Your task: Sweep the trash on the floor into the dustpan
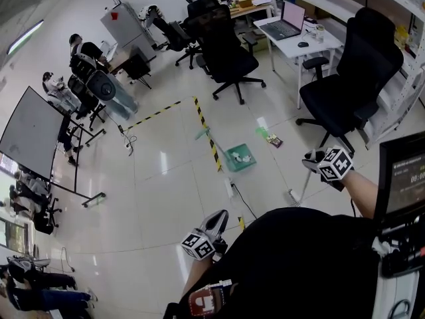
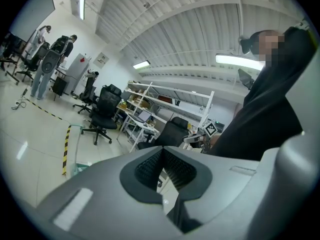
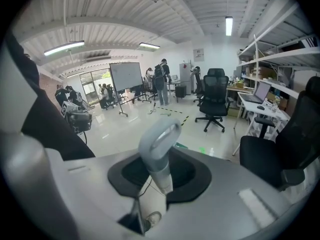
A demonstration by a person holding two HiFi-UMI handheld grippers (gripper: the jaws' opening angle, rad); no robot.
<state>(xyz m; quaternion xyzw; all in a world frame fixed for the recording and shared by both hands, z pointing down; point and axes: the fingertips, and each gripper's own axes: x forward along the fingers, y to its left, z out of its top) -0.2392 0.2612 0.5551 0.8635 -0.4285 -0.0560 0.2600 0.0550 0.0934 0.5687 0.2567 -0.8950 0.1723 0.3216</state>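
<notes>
left gripper (image 1: 218, 218): low in the head view at 6 o'clock, close by your torso. In its own view (image 2: 161, 153) the ribbed pads meet at the tips. It is closed, with nothing between them.

right gripper (image 1: 312, 161): at 3 o'clock in the head view, out past your forearm. In its own view (image 3: 159, 160) it is clamped on the broom (image 3: 159, 143). The grey handle with its hang loop stands up between the jaws.

broom pole: a thin pale pole (image 1: 303, 186) slants from your right gripper toward 7 o'clock and reaches the floor. The lower end is too small to make out.

dustpan (image 1: 240, 157): green, on the floor near frame centre. It lies at 9 o'clock of your right gripper and 1 o'clock of your left gripper, well apart from both. A few pale bits lie inside it.

trash (image 1: 273, 139): small dark-and-green scraps on the floor at 2 o'clock of the dustpan, near it but not touching. They are at 10 o'clock of your right gripper, well apart from the jaws and from the foot of the pole.

tape (image 1: 206, 130): a yellow-black strip on the floor, running 12 to 6 o'clock and passing just beside the dustpan on its 9 o'clock side.

chair (image 1: 345, 92): black, at 12 o'clock of your right gripper. The trash lies between it and the dustpan.
</notes>
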